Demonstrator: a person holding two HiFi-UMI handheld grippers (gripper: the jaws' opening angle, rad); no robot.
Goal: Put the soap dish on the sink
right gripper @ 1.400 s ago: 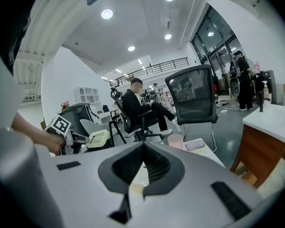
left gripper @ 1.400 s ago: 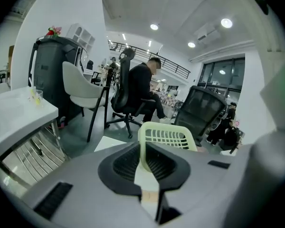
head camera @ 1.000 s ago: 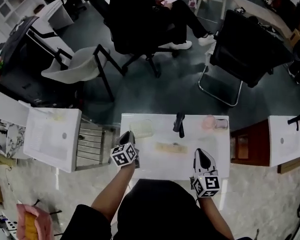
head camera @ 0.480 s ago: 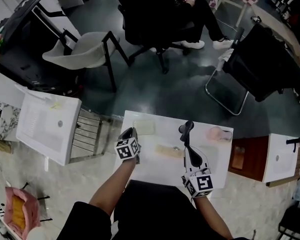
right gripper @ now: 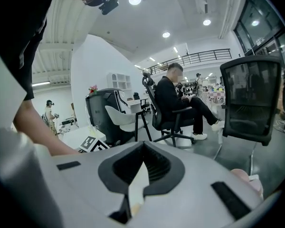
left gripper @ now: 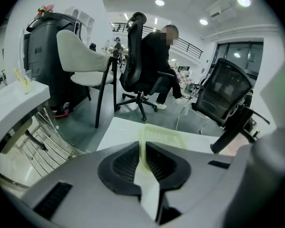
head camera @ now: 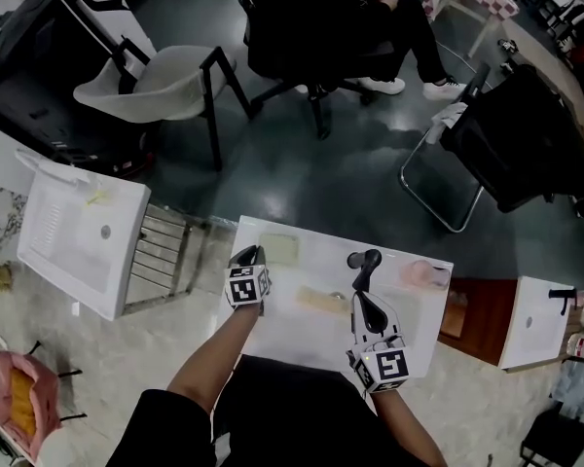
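A pale green translucent soap dish (head camera: 279, 249) lies on the back left of the white sink top (head camera: 302, 329). In the left gripper view the soap dish (left gripper: 165, 137) sits just past my jaws. My left gripper (head camera: 249, 252) (left gripper: 143, 144) hovers at the dish's near left corner, shut and holding nothing. My right gripper (head camera: 362, 298) (right gripper: 143, 146) is over the middle of the sink, just in front of the black faucet (head camera: 363, 265), also shut and holding nothing.
A tan bar (head camera: 321, 301) lies mid-sink and a pink object (head camera: 420, 272) at the back right. More white sinks stand at left (head camera: 78, 236) and right (head camera: 526, 324). Beyond are a white chair (head camera: 146, 81), a black chair (head camera: 521, 144) and a seated person (head camera: 321, 17).
My right gripper has moved from the sink's front right corner leftward and forward to the faucet. The left gripper stays near the soap dish. The head view has shifted.
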